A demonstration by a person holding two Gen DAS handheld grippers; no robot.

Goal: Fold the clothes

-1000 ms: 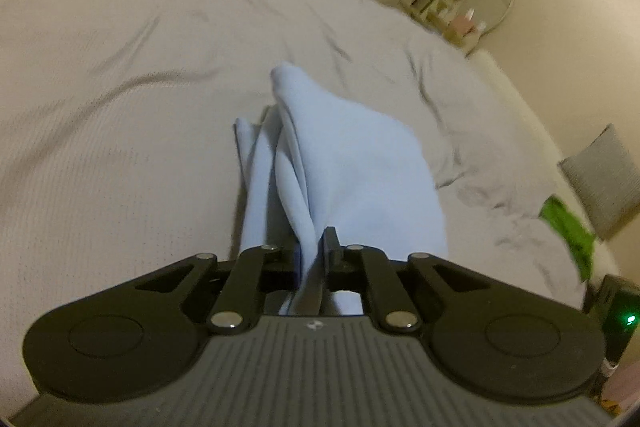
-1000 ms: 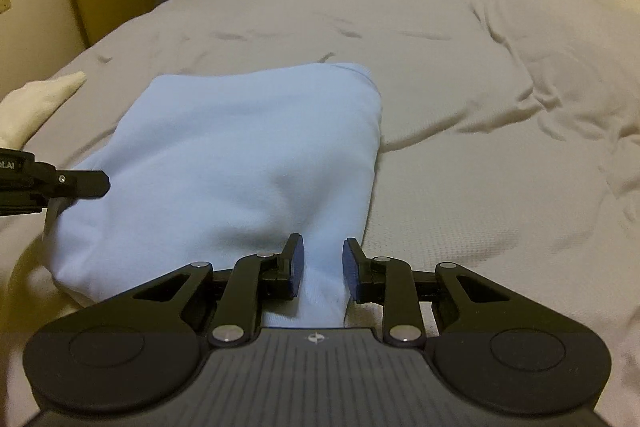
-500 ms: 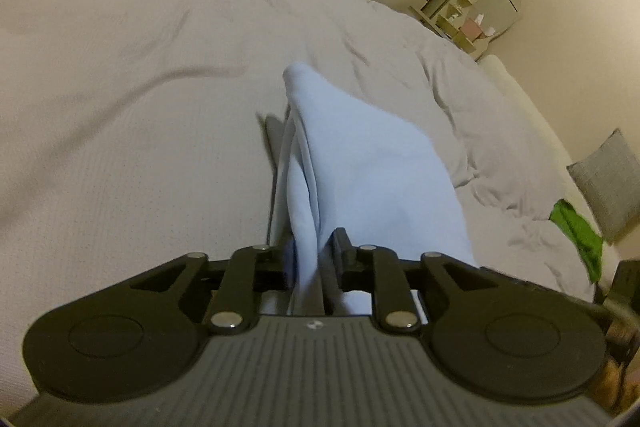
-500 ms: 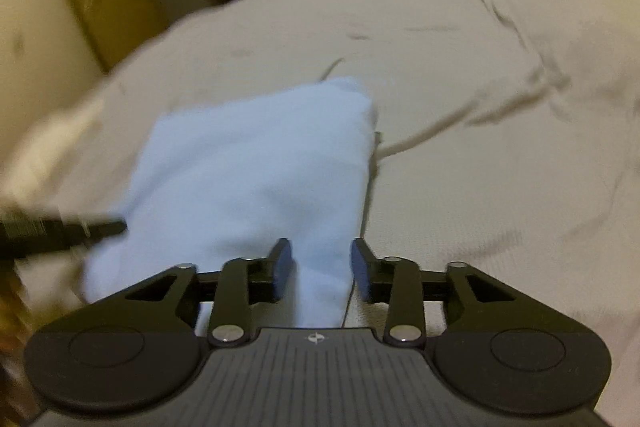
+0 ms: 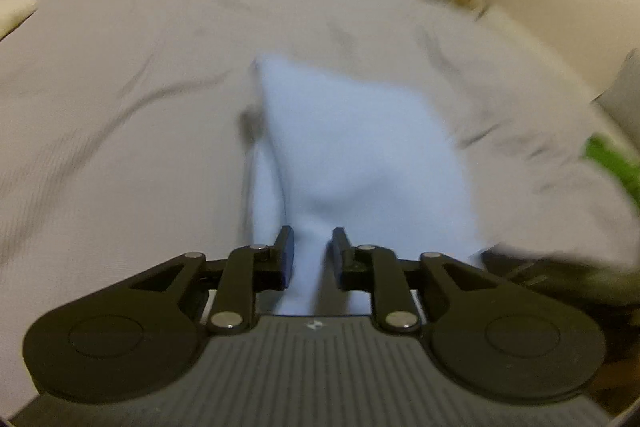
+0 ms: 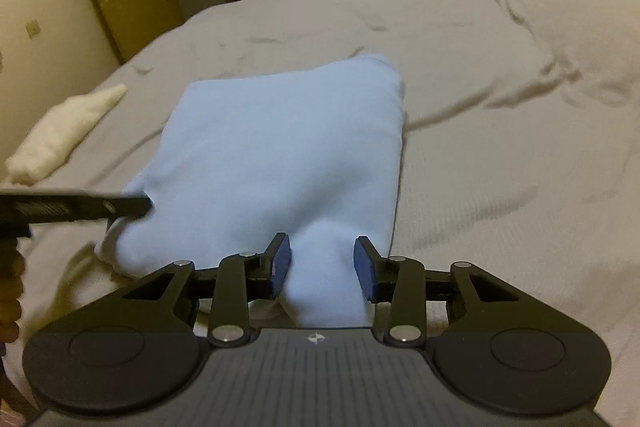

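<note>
Left hand-held gripper (image 5: 310, 253): jaws just sprung apart, blue garment (image 6: 280, 147) released.
Right hand-held gripper (image 6: 322, 261): spread wider.
Fold: laid on bed (image 6: 500, 155).

Motion smears the green cloth (image 5: 612, 163) (cut off at the frame's right edge) beyond recognition.

The grey bed (image 6: 500, 155) lies bare and wide to the right of and beyond the light blue garment (image 6: 272, 155), with only low wrinkles there. On the left, the left gripper (image 6: 138, 203) reaches in at the garment's near left corner, and a white cloth (image 6: 64, 135) lies near the bed's left edge. In the left wrist view, a green cloth (image 5: 612, 163) lies at the far right edge.
</note>
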